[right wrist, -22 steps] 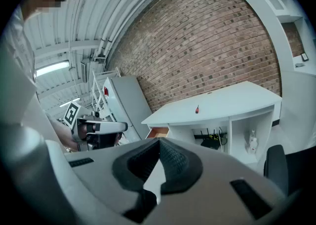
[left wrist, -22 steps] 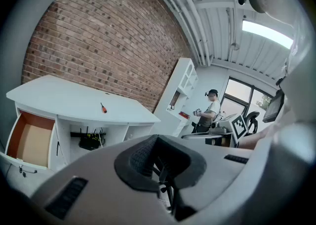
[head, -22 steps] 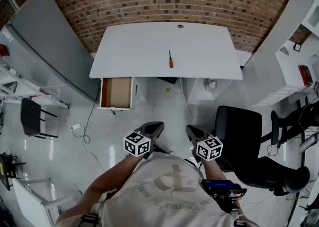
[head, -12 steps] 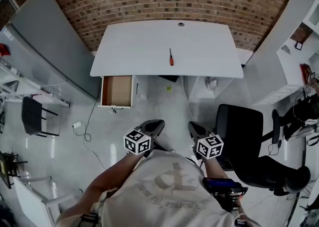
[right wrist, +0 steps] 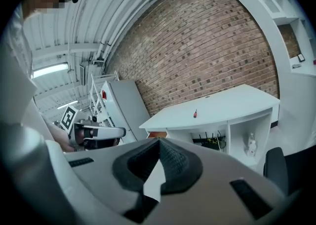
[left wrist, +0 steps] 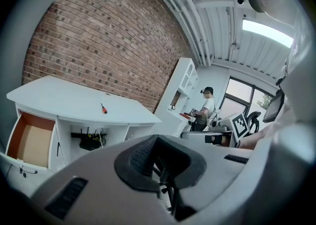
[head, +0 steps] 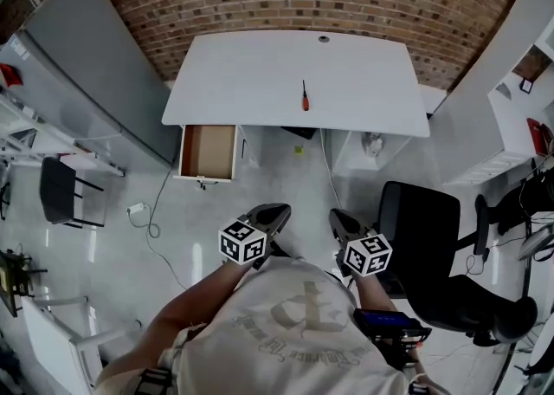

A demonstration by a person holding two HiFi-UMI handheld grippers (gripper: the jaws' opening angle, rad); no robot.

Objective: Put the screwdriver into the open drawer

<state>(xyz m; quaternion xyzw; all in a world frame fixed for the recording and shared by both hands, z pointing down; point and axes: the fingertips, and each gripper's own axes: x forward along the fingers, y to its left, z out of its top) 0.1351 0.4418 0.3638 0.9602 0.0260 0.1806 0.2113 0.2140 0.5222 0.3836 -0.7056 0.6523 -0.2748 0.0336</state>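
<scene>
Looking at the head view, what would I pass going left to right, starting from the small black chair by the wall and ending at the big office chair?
small black chair → open drawer → screwdriver → office chair

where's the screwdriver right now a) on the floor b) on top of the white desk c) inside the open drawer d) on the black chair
b: the screwdriver lies on the white desk top, and the open drawer below the desk's left end has nothing in it.
</scene>
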